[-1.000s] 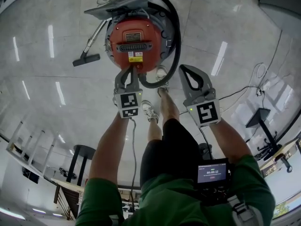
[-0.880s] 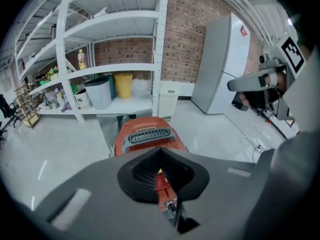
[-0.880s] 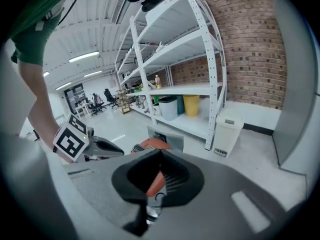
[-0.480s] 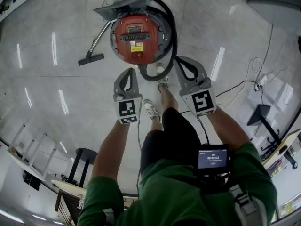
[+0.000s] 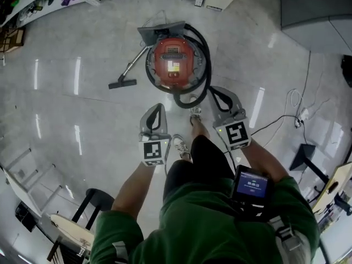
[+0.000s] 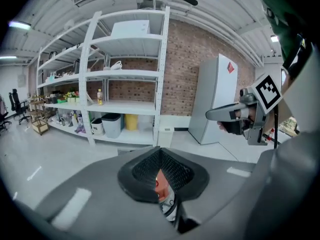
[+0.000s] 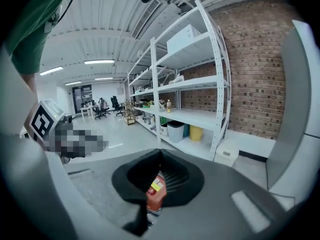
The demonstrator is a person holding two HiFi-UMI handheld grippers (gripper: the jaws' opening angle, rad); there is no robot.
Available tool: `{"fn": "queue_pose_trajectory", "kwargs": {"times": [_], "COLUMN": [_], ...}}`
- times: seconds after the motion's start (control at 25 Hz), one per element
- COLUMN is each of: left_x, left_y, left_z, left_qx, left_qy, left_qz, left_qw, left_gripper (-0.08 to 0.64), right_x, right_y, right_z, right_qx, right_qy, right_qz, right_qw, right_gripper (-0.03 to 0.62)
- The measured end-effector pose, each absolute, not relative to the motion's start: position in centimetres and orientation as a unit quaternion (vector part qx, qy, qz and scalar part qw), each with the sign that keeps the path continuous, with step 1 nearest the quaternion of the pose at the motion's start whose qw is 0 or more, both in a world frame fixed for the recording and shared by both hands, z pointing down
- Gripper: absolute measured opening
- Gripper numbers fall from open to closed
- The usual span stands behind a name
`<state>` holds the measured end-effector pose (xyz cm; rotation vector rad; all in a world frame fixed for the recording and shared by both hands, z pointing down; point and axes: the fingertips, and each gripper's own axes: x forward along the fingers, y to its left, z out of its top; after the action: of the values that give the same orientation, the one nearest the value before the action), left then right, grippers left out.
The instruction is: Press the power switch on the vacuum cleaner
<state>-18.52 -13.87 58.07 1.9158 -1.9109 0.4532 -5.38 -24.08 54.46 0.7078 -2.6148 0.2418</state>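
The red vacuum cleaner stands on the floor at upper centre. Mid-frame, our left claw and right claw are closed, empty and well apart from it. The press seems not yet begun. Next, one closed tip must come down onto the switch, which is too small to see here.

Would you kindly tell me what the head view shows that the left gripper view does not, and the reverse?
Only the head view: the whole red vacuum cleaner on the floor, its black hose, its floor nozzle, and the person's legs. Only the left gripper view: the brick wall and a yellow bin low in the white shelving. Both: the right gripper, and the vacuum cleaner, seen only as a red sliver past the left gripper's shut jaws.
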Motion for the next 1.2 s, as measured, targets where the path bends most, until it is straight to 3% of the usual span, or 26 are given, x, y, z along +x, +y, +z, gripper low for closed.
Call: {"fn": "queue_pose_trajectory", "kwargs": {"times": [0.6,1.2], "left_x": [-16.5,-13.2], "left_y": [-3.4,7.4], "left_z": [42.3,34.7], "left_qx": [0.7,0.735], "left_qy": [-0.702,-0.676], "left_qz": [0.072,0.005], "left_qw": [0.112,0.056], "left_gripper": [0.008,0.008], "right_x": [-1.1,3.3], "right_y": [-14.0,-1.4], "right_z": [41.6,35.2], "right_qx": [0.294,0.335], "right_qy": [-0.942,-0.938], "right_qz": [0.02,0.011], "right_qw": [0.158,0.088], "right_gripper": [0.002,0.002]}}
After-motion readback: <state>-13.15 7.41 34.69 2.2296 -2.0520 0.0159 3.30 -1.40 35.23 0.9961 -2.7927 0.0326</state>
